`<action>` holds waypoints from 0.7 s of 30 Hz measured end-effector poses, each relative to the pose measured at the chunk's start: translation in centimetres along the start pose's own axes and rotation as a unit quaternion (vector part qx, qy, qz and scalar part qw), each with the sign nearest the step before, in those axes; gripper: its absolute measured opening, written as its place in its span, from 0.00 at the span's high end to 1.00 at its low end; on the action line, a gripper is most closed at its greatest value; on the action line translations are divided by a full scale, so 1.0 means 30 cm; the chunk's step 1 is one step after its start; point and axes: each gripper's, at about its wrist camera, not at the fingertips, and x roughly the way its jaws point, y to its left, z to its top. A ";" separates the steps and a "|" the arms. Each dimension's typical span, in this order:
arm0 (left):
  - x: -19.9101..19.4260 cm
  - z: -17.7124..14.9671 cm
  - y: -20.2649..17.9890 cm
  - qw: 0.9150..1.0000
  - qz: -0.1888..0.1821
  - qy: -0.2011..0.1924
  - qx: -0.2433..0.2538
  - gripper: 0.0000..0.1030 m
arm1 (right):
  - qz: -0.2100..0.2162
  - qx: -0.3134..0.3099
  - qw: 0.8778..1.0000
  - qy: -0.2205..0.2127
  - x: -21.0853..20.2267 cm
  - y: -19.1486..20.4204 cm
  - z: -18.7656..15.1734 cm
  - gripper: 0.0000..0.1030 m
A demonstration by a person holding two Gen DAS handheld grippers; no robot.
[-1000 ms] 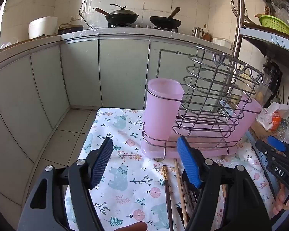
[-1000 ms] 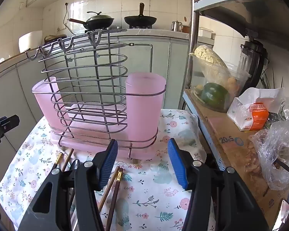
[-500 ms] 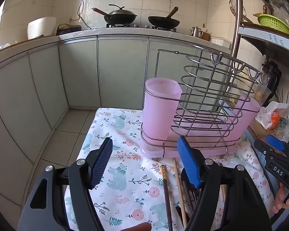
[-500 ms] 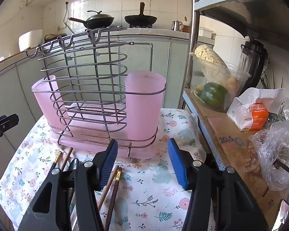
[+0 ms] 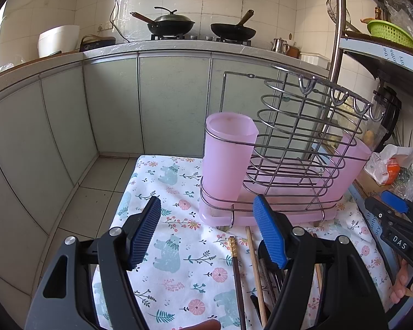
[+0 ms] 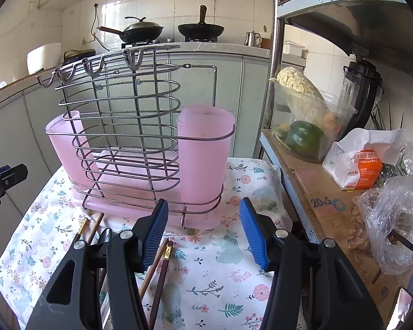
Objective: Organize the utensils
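A wire utensil rack (image 5: 303, 148) with two pink cups (image 5: 228, 154) stands on a pink tray on the floral cloth; it also shows in the right wrist view (image 6: 129, 137). Chopsticks (image 5: 238, 275) and dark utensils lie on the cloth in front of the rack, partly hidden behind my left gripper's right finger; chopsticks (image 6: 162, 269) also show in the right wrist view. My left gripper (image 5: 206, 236) is open and empty above the cloth. My right gripper (image 6: 203, 233) is open and empty, just in front of the rack's right cup (image 6: 203, 151).
The small table with the floral cloth (image 5: 179, 247) has the floor to its left. A shelf unit (image 6: 330, 192) with a vegetable container, a paper bag and plastic bags stands to the right. Kitchen cabinets and a stove with woks are behind.
Both grippers have drifted slightly; the rack sits a little lower and farther in the views. Both stay open and empty.
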 end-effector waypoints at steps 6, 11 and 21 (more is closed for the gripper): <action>0.001 0.008 0.012 1.000 -0.002 0.001 0.002 0.32 | 0.000 -0.002 1.000 -0.003 -0.007 -0.001 0.010 0.48; -0.003 0.016 0.016 1.000 -0.003 0.003 0.000 0.32 | -0.001 -0.003 1.000 -0.004 -0.009 0.000 0.009 0.48; -0.002 0.014 0.023 1.000 -0.004 0.002 0.001 0.32 | 0.000 -0.003 1.000 -0.006 -0.015 -0.001 0.011 0.48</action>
